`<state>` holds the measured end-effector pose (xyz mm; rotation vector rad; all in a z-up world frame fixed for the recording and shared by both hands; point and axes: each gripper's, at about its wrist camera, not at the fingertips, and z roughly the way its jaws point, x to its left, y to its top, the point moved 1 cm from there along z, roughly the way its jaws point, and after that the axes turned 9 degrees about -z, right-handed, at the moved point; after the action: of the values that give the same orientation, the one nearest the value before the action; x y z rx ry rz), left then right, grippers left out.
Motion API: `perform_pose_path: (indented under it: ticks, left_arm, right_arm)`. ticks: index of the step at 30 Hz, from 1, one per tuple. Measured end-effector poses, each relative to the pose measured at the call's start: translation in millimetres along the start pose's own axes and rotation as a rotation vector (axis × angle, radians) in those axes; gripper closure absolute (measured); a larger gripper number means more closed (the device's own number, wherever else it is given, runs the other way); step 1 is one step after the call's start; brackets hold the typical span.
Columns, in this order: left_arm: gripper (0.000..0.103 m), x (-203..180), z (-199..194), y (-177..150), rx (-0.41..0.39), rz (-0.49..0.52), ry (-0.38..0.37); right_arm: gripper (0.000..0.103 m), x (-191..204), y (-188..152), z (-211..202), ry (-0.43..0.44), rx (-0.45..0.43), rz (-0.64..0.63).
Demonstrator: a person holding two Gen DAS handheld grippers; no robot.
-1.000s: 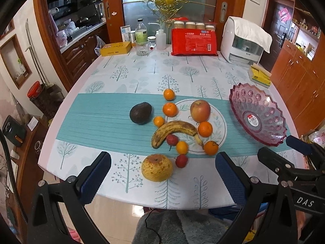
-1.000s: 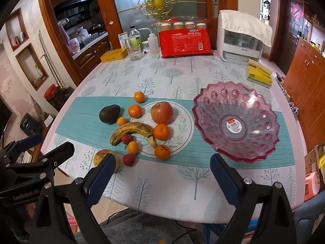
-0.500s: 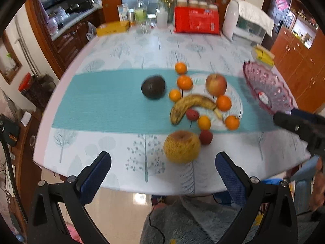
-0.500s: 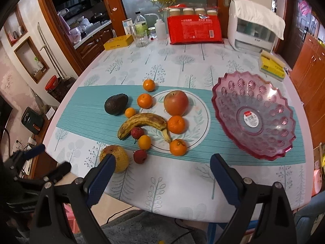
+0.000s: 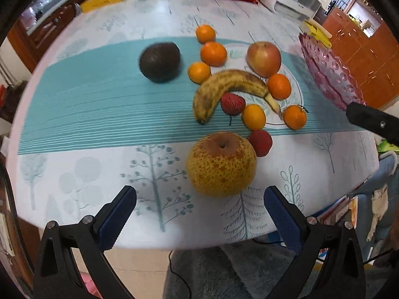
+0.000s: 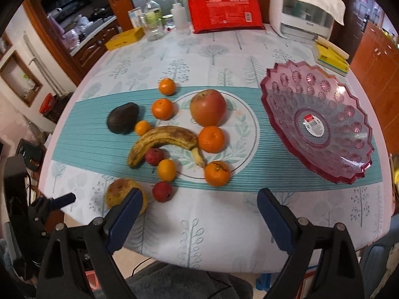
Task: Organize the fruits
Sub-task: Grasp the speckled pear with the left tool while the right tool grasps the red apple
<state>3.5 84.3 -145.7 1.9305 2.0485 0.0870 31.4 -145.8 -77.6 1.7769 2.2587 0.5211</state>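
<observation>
Loose fruit lies on the table: a spotted yellow pear (image 5: 221, 164) (image 6: 119, 193) nearest me, a brown-flecked banana (image 5: 229, 88) (image 6: 162, 142), a red apple (image 5: 264, 58) (image 6: 208, 107), a dark avocado (image 5: 159, 61) (image 6: 122, 117), several small oranges (image 5: 213, 53) (image 6: 211, 139) and red lychees (image 5: 260, 142) (image 6: 162, 191). A pink glass bowl (image 6: 316, 122) (image 5: 326, 74) stands empty at the right. My left gripper (image 5: 199, 205) is open, just short of the pear. My right gripper (image 6: 197, 209) is open over the table's front edge, holding nothing.
A tree-print cloth with a teal runner (image 6: 87, 137) covers the round table. At the back stand a red package (image 6: 224, 12), bottles (image 6: 152, 17), a yellow box (image 6: 124, 38) and a white appliance (image 6: 301, 12). Yellow sponges (image 6: 329, 54) lie behind the bowl.
My left gripper has moved forward and down toward the pear, which now looms larger. The right gripper has edged closer to the table. Both stay open.
</observation>
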Motion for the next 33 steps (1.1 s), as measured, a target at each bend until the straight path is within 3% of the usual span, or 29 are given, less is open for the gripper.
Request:
perform_pose_path:
  ticks: [10, 15, 21, 27, 33]
  left_arm:
    - [0.009, -10, 43, 9, 0.024, -0.006, -0.042]
    - [0.028, -20, 57, 9, 0.006, 0.015, -0.046]
    - [0.030, -26, 59, 12, -0.037, 0.015, -0.056]
    - [0.030, -18, 59, 21, -0.063, -0.041, -0.035]
    - [0.030, -6, 59, 33, -0.072, -0.105, -0.025]
  right_arm:
    - [0.010, -18, 22, 39, -0.047, 0.007, 0.076]
    - [0.010, -19, 44, 58, -0.045, -0.019, 0.083]
    - [0.010, -26, 76, 89, -0.062, -0.031, 0.100]
    - [0.010, -33, 96, 129, -0.034, 0.013, 0.114]
    - [0.009, -27, 108, 142, -0.065, 0.005, 0.065]
